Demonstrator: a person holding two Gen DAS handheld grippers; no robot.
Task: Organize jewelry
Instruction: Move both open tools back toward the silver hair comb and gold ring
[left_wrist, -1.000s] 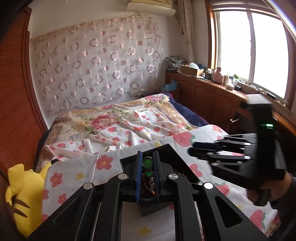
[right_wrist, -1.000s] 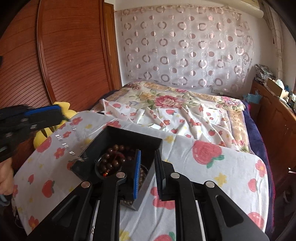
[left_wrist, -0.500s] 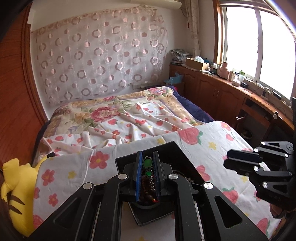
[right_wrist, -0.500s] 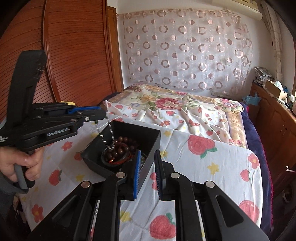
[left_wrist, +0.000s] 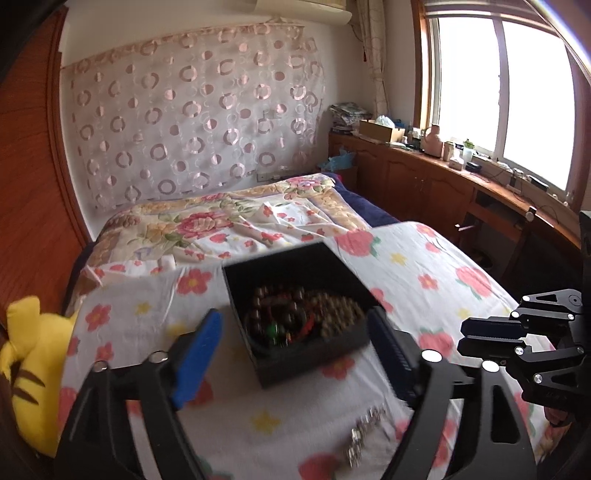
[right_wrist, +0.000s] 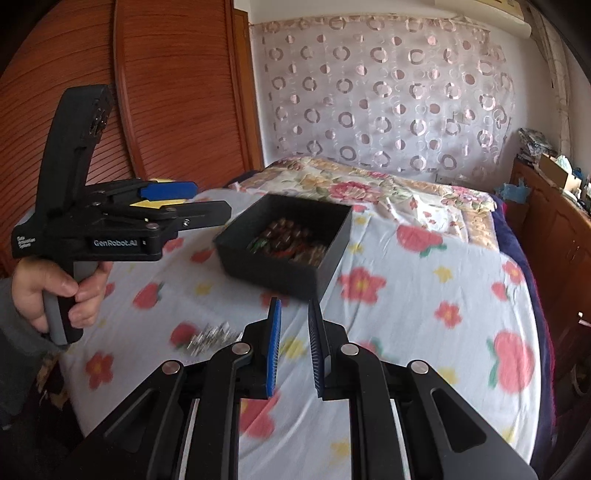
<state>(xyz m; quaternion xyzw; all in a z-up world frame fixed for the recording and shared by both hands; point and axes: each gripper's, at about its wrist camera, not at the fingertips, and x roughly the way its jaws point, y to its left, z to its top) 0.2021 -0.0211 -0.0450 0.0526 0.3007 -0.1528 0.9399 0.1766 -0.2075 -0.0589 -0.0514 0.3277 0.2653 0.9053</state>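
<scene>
On the bed (left_wrist: 424, 266), the black box (left_wrist: 295, 302) of beads is seen ahead; a silver chain (left_wrist: 364, 432) lies nearer, just below the left tool (left_wrist: 295, 350), spread wide and empty. The right tool (right_wrist: 295, 347), narrowly parted, is farther off.

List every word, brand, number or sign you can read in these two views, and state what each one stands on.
"GenRobot.AI": white lettering on the side of the left gripper, seen in the right wrist view.
Three small white lines at the rear of the same body: too small to read.
Items along the window counter: no legible labels.
The black box and the right gripper carry no visible text.
</scene>
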